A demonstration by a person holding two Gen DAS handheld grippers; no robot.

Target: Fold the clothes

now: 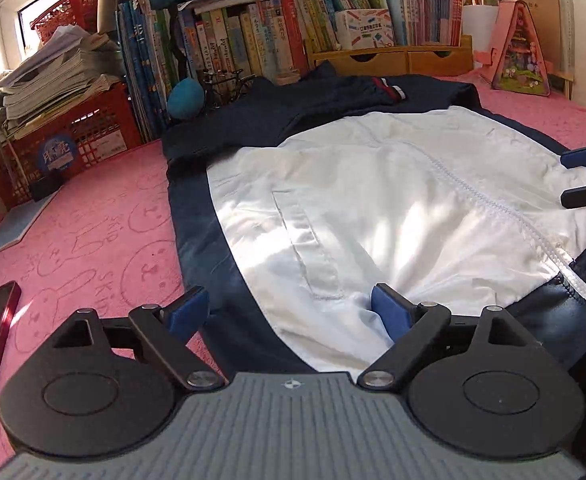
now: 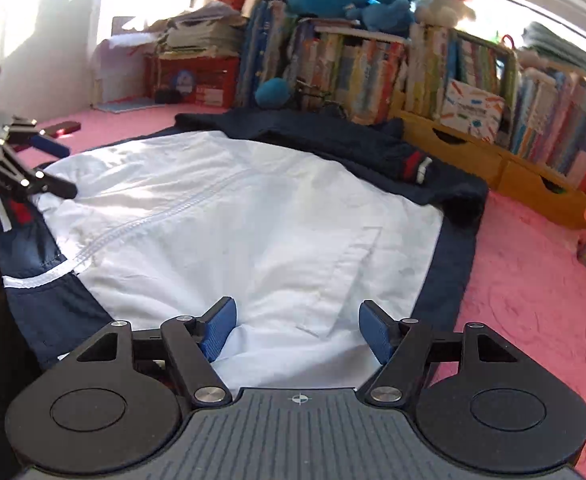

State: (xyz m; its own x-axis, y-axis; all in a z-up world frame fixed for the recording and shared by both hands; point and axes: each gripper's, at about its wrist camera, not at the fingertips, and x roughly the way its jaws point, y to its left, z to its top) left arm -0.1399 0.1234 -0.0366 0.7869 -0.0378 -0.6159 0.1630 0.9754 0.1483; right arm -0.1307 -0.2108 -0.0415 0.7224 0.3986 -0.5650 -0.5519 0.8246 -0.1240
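My left hand-held gripper (image 1: 289, 312) and right hand-held gripper (image 2: 297, 330) are both released, jaws spread, nothing pinched, each low over the near edge of the white-and-navy zip-up jacket (image 1: 373, 200). Next grab, I judge: pinch both layers at a corner, keep both sides level so the fold lands square. Jacket lies flat on the pink embossed floor mat (image 1: 105, 220), white zipped panel up, navy border, sleeve folded across the far end.

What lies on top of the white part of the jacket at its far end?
Dark navy sleeves lie folded across the far end of the jacket, one red-and-white striped cuff showing. The jacket's top edge beneath them is covered and cannot be seen.
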